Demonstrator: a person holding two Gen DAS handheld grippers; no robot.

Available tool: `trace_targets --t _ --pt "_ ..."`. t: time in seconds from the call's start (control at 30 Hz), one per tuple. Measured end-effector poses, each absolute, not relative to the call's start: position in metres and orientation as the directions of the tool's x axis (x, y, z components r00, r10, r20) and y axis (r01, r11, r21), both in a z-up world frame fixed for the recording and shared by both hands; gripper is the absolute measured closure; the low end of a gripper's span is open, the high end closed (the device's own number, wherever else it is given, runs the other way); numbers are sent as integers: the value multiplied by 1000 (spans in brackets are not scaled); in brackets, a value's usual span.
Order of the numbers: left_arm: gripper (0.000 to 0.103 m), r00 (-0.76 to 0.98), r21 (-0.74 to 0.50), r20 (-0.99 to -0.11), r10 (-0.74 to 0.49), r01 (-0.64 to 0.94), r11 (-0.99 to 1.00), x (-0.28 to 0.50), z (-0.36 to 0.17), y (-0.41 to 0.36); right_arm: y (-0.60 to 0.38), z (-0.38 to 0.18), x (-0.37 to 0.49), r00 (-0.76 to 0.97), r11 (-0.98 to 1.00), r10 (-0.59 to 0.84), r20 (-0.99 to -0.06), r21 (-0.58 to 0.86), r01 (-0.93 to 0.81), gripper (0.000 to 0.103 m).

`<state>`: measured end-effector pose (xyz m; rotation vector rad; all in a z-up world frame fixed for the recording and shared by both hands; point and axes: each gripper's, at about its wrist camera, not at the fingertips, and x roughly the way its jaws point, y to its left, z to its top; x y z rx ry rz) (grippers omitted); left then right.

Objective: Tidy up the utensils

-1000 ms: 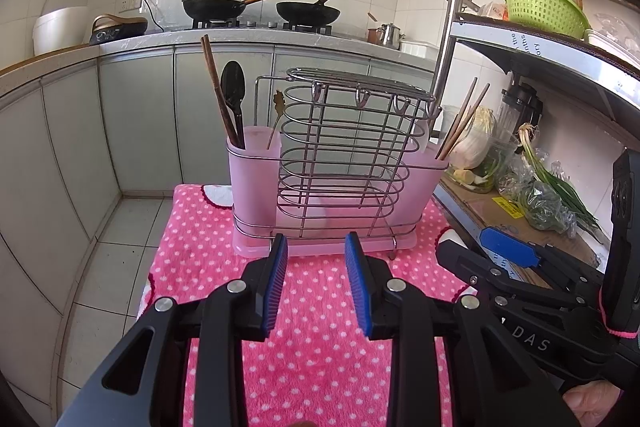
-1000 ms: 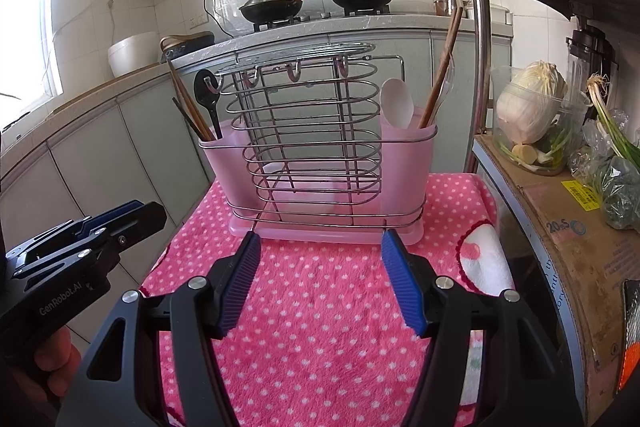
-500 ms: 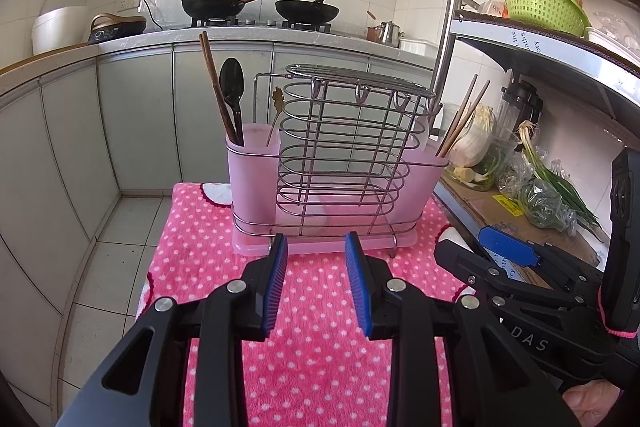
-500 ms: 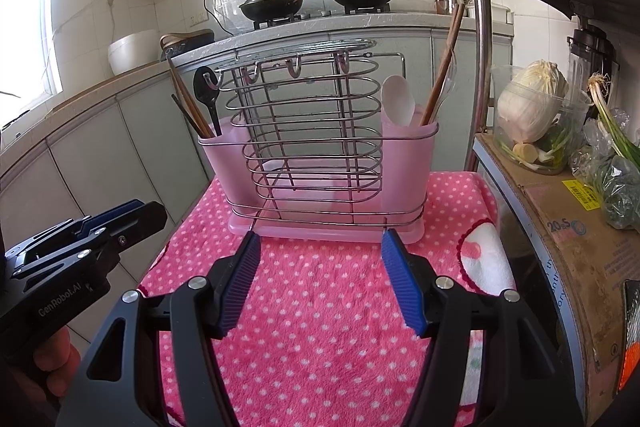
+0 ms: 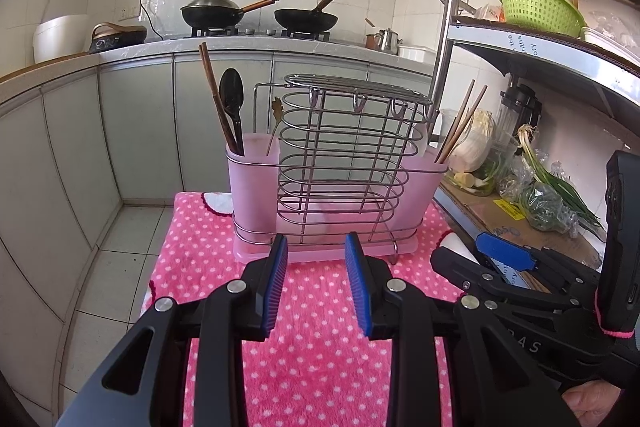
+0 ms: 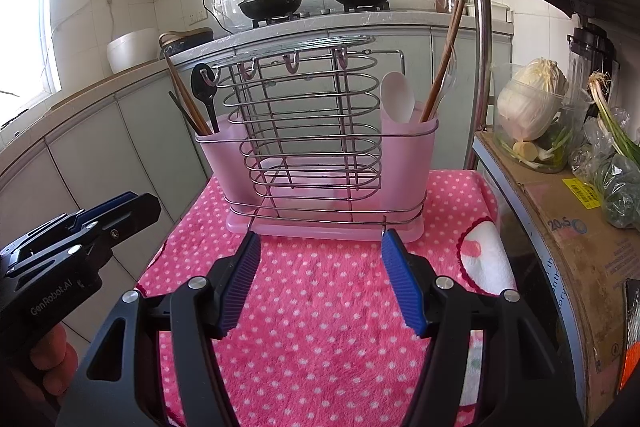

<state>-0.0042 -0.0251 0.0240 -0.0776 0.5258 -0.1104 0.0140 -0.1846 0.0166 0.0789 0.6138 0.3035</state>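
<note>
A pink utensil holder with a wire rack (image 5: 340,171) (image 6: 312,151) stands on a pink dotted cloth (image 5: 316,339) (image 6: 320,307). Its left cup holds brown chopsticks (image 5: 218,99) (image 6: 186,95) and a black spoon (image 5: 232,99) (image 6: 204,87). Its right cup holds a white spoon (image 6: 398,99) and chopsticks (image 5: 460,123) (image 6: 444,59). My left gripper (image 5: 316,259) is open and empty in front of the holder. My right gripper (image 6: 320,251) is open wider, also empty, just short of the holder's base.
A metal shelf (image 5: 540,47) with cabbage (image 6: 532,103), greens (image 5: 556,195) and a cardboard sheet (image 6: 568,227) stands at the right. A kitchen counter with two woks (image 5: 256,13) runs behind. The floor (image 5: 112,267) drops off at the left of the cloth.
Both views have drifted slightly; the holder sits marginally farther in the left wrist view. Both grippers stay open and empty.
</note>
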Motion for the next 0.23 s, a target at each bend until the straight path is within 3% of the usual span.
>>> trace_targets --t 0.23 --pt "74 849 -105 -515 -119 76 992 1 20 -24 -187 14 18 773 955 297 -560 159 -251 40"
